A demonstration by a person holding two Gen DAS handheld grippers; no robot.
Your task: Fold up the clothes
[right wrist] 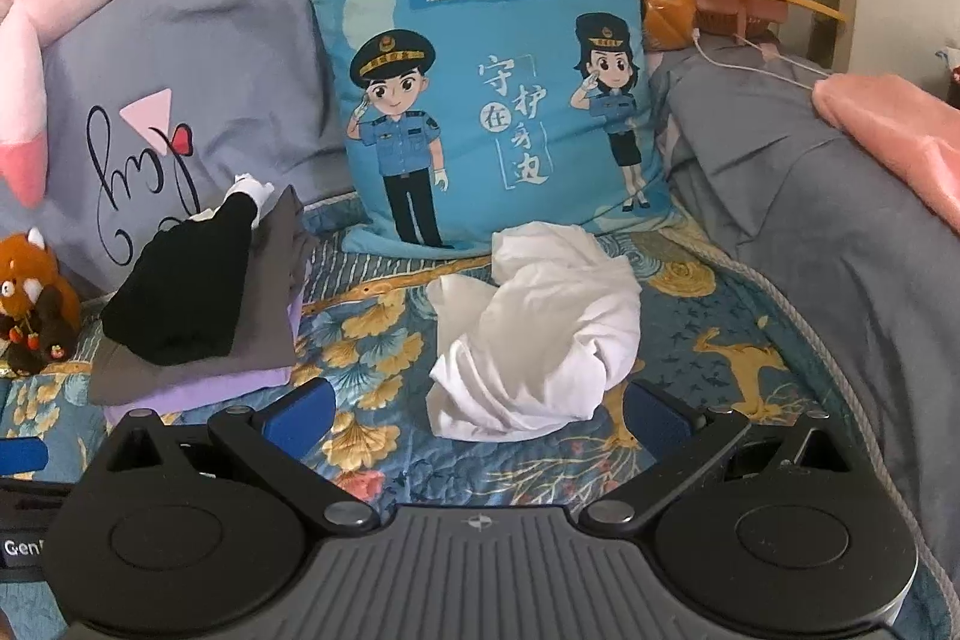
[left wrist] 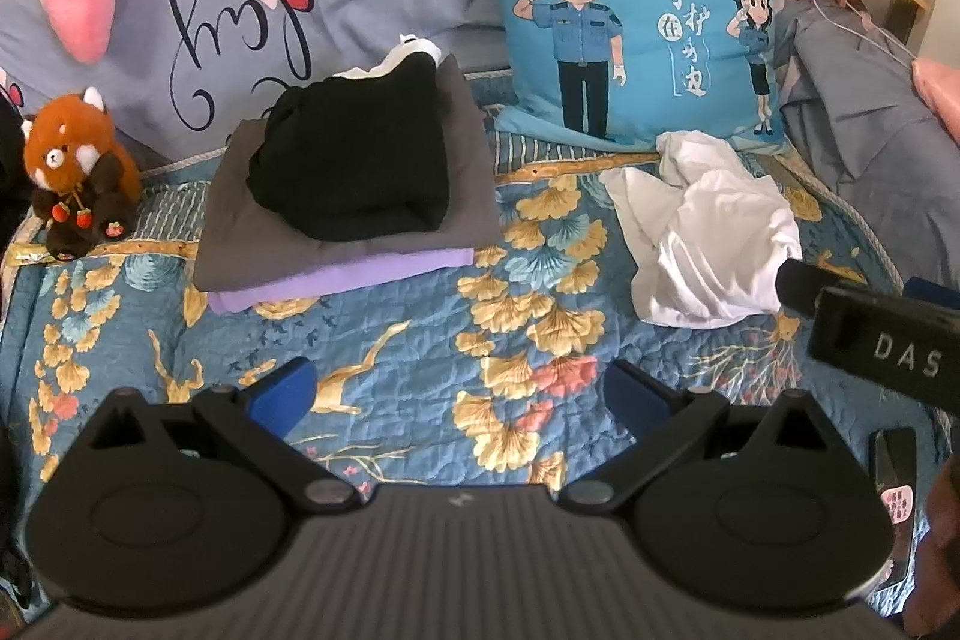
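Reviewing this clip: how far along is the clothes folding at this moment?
Done: a folded stack sits on the quilt, black on gray on purple. In hand: nothing; the left tongs and right tongs are both open and empty. Left: the white garment lies crumpled in front of the blue cartoon pillow, just ahead of the right tongs.

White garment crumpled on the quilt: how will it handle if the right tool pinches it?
The white garment is bunched in soft creases, so it is probably floppy and will drape from a single pinch. It looks thin, likely light. Its layers overlap, so the open right tool may catch more than one.
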